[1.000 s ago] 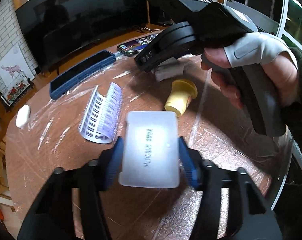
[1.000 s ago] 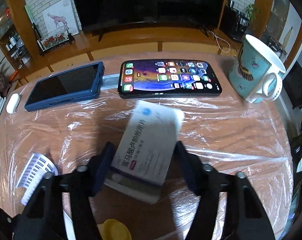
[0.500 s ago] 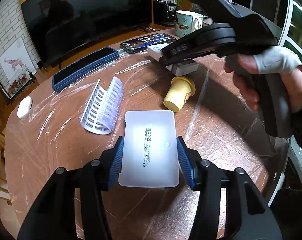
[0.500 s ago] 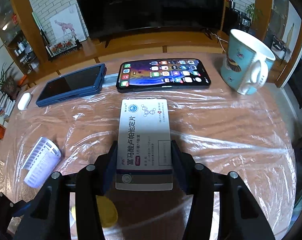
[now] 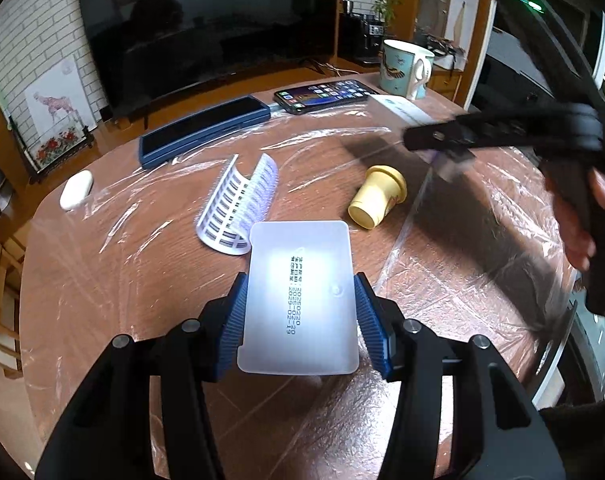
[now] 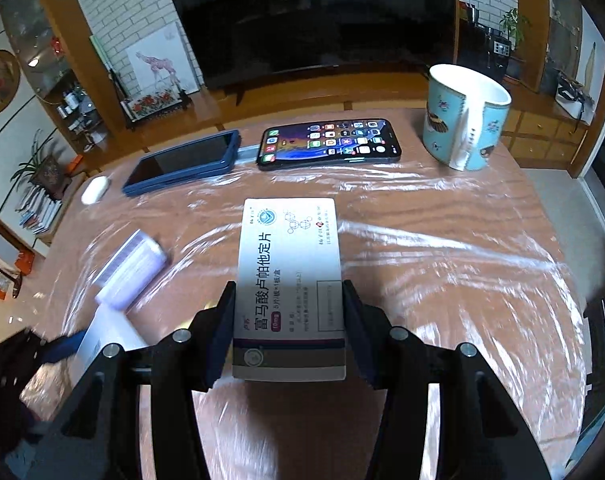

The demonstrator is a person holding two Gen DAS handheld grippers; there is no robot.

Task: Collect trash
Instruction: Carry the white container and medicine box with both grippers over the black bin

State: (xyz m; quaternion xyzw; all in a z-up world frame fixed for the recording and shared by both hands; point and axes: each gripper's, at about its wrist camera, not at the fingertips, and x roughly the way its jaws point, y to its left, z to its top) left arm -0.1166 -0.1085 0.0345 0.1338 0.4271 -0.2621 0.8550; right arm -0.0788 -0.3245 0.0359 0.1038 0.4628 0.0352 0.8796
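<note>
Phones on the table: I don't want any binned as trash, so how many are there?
2: a dark-screened phone in a blue case at the far left, and a lit phone beside the mug.

Dim room, fisheye warp, motion blur.

We see a lit phone (image 6: 328, 142) beside a blue-cased tablet (image 6: 182, 162), a mug (image 6: 462, 116), and a white mouse (image 5: 76, 189).

Ahead of the left claw (image 5: 300, 320), the curled label sheet (image 5: 238, 204) and tipped yellow cup (image 5: 376, 198) lie apart, with bare worktop (image 5: 122, 264) between them. The far edge is lined by the blue-cased phone (image 6: 182, 162), lit phone (image 6: 328, 142) and mug (image 6: 464, 118). Open film-covered surface stretches to the right of the medicine box (image 6: 290, 280).
</note>
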